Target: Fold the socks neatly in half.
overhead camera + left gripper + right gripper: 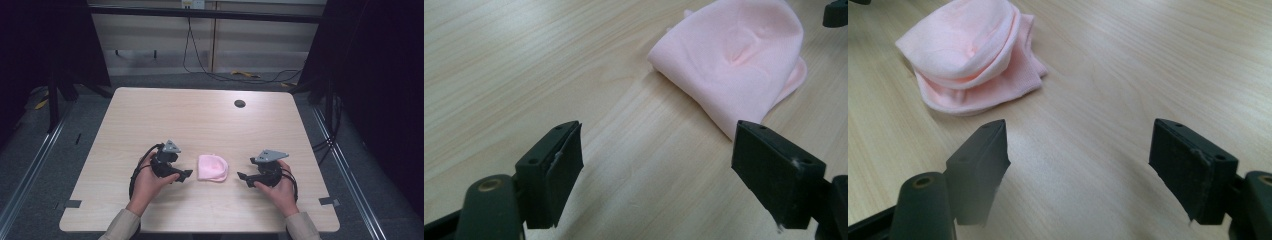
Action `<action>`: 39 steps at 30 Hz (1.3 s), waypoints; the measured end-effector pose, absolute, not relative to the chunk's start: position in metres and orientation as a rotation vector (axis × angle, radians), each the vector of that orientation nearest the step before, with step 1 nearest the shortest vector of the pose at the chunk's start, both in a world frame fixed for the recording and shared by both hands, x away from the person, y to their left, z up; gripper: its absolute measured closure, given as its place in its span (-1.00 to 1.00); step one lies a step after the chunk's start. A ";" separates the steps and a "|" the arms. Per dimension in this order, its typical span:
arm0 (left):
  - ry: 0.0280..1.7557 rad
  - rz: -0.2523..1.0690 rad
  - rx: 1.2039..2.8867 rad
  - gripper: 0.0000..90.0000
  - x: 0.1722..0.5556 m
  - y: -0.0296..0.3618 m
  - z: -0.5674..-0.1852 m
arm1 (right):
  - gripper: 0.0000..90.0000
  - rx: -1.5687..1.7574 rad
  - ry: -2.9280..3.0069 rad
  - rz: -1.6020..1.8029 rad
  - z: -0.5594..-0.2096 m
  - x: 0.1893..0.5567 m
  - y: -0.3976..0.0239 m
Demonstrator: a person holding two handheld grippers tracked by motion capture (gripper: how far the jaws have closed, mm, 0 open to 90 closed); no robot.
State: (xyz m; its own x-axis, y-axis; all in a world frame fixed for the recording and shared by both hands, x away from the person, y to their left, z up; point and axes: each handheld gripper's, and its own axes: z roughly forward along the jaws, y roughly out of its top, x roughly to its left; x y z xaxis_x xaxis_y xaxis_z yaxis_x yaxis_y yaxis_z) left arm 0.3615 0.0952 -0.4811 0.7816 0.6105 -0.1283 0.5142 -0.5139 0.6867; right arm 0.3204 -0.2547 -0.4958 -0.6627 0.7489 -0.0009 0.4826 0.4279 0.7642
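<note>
High view: pink folded cloth (213, 167) lies on the desk (200, 120) near the front edge, between the left hand-held gripper (186, 174) and right hand-held gripper (242, 177), touching neither; dark round hole (240, 103) far side.

Left gripper view: jaws wide apart, nothing between them, bare wood under; cloth (736, 55) ahead, smooth folded side.

Right gripper view: jaws wide apart, empty; cloth (970, 55) ahead-left, layered ribbed edges visible here.
</note>
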 end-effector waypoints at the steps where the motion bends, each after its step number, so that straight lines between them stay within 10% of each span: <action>1: 0.827 0.160 2.218 -0.55 0.361 0.096 -0.482 | -0.49 1.060 2.343 1.093 -0.495 0.319 -0.256; 39: 0.831 0.202 2.184 -0.60 0.349 0.155 -0.497 | -0.63 1.090 2.355 1.117 -0.492 0.303 -0.284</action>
State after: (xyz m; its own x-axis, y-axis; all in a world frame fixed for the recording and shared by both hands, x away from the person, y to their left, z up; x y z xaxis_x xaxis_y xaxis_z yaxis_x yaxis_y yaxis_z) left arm 0.3487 0.1554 -0.4967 0.7741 0.6222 -0.1167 0.4988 -0.4859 0.7177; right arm 0.3028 -0.2845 -0.4920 -0.6599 0.7503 0.0384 0.5046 0.4047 0.7626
